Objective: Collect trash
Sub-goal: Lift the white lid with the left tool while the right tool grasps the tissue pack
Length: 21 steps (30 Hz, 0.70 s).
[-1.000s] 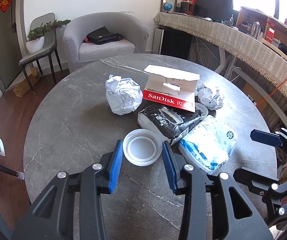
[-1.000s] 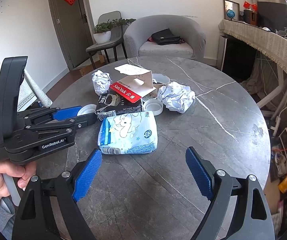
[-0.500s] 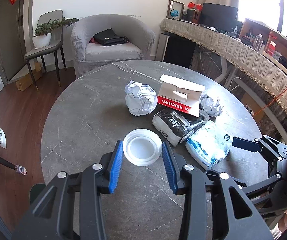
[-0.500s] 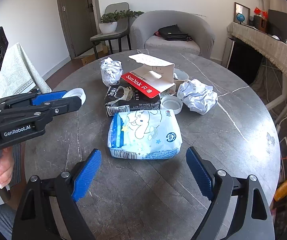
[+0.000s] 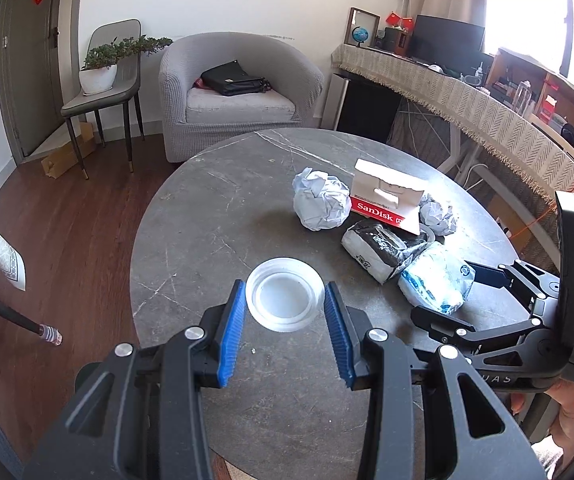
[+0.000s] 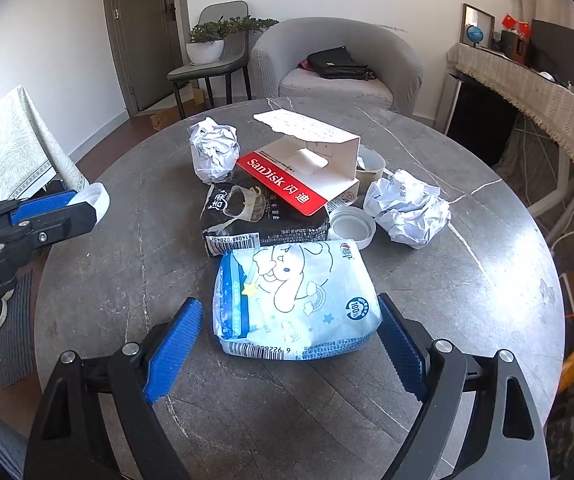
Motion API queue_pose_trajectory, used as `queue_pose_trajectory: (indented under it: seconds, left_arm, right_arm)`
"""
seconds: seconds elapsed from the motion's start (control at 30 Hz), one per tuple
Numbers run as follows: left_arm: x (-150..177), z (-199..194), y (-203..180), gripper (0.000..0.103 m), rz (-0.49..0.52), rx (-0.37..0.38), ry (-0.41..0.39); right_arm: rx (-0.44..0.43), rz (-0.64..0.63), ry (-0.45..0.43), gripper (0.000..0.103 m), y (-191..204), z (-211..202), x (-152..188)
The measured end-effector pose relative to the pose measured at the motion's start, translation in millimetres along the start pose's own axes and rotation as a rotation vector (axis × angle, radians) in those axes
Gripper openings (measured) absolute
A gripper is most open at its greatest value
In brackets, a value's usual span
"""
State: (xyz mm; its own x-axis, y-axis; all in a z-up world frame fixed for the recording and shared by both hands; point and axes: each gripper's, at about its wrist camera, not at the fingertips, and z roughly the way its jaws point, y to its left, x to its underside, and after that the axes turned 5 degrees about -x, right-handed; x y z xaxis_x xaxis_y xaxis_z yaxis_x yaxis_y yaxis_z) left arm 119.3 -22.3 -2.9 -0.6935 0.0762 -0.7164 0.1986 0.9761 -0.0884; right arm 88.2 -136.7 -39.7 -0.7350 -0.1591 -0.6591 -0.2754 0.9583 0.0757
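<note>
Right gripper point(image 6: 289, 346) spread wide, straddling near end of blue tissue pack point(image 6: 293, 300) on table point(image 6: 467, 288); pack's long axis runs away between the pads, untouched; left gripper point(image 5: 285, 330) clamps white lid point(image 5: 285, 300), carried clear left.

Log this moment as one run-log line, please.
left gripper: shut on plastic lid | right gripper: open around blue tissue pack | table: trash remains
</note>
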Motion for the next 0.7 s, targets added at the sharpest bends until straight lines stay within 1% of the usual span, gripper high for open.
queue_pose_trajectory:
  seconds: [0.17, 0.3, 0.37, 0.4, 0.47, 0.53, 0.7]
  left_arm:
    - [-1.0, -7.2, 11.3, 0.042, -0.02, -0.004, -0.008]
    - [0.4, -14.5, 17.5, 0.042, -0.026, -0.005, -0.017]
    - [1.2, -17.8, 20.7, 0.042, -0.029, -0.005, -0.021]
    - [2.7, -19.4, 21.9, 0.042, -0.029, -0.005, -0.022]
    - [4.3, -20.9, 26.6, 0.042, -0.035, -0.008, -0.021]
    - [6.4, -22.0, 33.0, 0.042, -0.043, -0.013, -0.019]
    - [12.8, -28.0, 47.2, 0.042, -0.06, -0.029, -0.017]
  right_arm:
    - [0.024, -0.003, 0.014, 0.088, 1.4, 3.5, -1.6]
    - [0.022, 0.004, 0.016, 0.087, 0.9, 4.4, -2.5]
    - [0.021, 0.008, 0.011, 0.077, 1.4, 2.3, -3.1]
    - [0.035, 0.001, 0.013, 0.074, 3.2, 1.3, -3.6]
    - [0.054, -0.021, 0.017, 0.072, 6.9, -0.9, -4.1]
    - [0.048, -0.019, 0.018, 0.071, 8.0, -5.4, -4.0]
    - [0.041, -0.031, -0.018, 0.071, 17.3, -25.1, -8.4]
